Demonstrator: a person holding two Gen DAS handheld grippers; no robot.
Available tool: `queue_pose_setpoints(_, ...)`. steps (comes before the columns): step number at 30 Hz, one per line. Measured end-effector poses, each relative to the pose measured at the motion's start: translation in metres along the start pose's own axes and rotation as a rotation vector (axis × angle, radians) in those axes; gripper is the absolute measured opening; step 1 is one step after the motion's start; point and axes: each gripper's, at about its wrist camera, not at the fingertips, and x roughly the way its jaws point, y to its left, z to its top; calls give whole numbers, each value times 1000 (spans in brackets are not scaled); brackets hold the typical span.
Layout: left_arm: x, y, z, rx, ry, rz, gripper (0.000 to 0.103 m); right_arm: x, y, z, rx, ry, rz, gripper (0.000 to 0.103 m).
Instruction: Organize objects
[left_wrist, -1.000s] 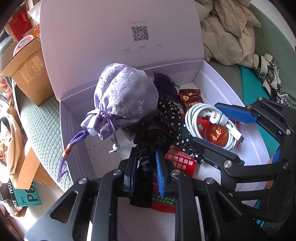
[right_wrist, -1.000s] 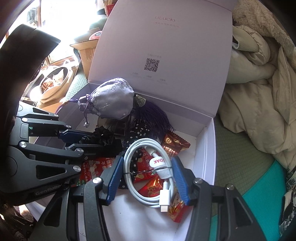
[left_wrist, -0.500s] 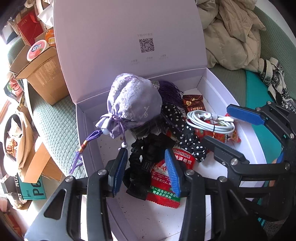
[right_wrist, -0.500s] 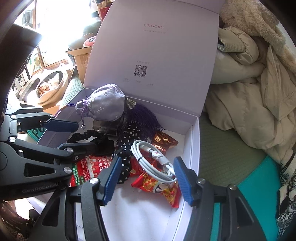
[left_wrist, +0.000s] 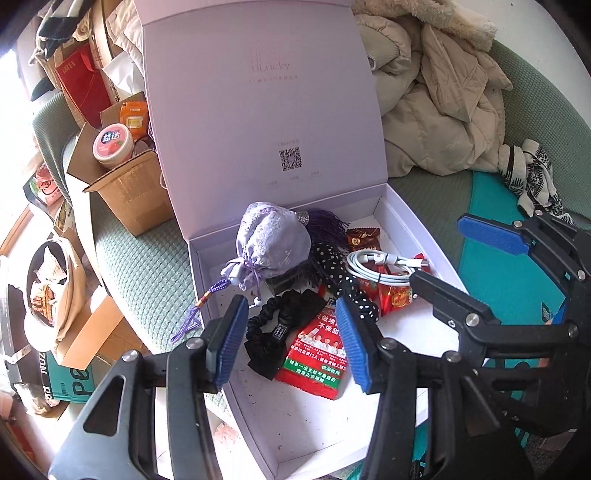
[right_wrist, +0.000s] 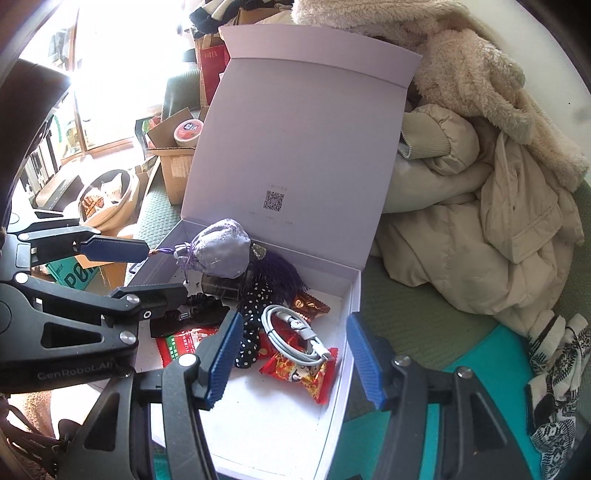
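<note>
A white box (left_wrist: 417, 229) stands on a green cushion with its lid (left_wrist: 258, 110) up. Inside lie a lilac drawstring pouch (left_wrist: 271, 240), a black scrunchie (left_wrist: 277, 328), a red snack packet (left_wrist: 317, 354), a polka-dot cloth (left_wrist: 343, 280), sweets and a coiled white cable (right_wrist: 291, 336). My left gripper (left_wrist: 290, 301) hovers above the scrunchie, its jaws opening and gripping nothing. My right gripper (right_wrist: 294, 317) hangs open above the cable, also gripping nothing. Each gripper shows in the other's view: the right gripper (left_wrist: 439, 247) and the left gripper (right_wrist: 164, 269).
A heap of beige coats (left_wrist: 443, 92) lies behind and right of the box. A cardboard carton (left_wrist: 129, 192) holding a tub (left_wrist: 112, 144) stands to the left, with a basket (left_wrist: 48, 288) beyond. A patterned cloth (left_wrist: 532, 173) and a teal mat (left_wrist: 491, 266) lie to the right.
The left gripper let go of the black scrunchie and the right let go of the cable; both things now lie in the box. Both grippers rose and drew back.
</note>
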Motion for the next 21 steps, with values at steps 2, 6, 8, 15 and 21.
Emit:
queue_pose_setpoints(2,-14,0,-1,1,-20,1,49,-10,1,0,1,-14,-5,59)
queue_pose_setpoints(6,-40,-2,-3,1,-59,13,54,-33,3,-2,-1,-42,-19,59)
queue_pose_setpoints(8,-53,-3,-5,2,-79,17,55,-43,4,-4,0,-52,-28,59)
queue_pose_setpoints(15,-93,-9,-20,-4,-123,27,59,-76,7,-16,16,-78,-45,59)
queue_pose_setpoints(21,-122,-17,-38,-8,-149,44,63,-104,14,-30,23,-95,-53,60)
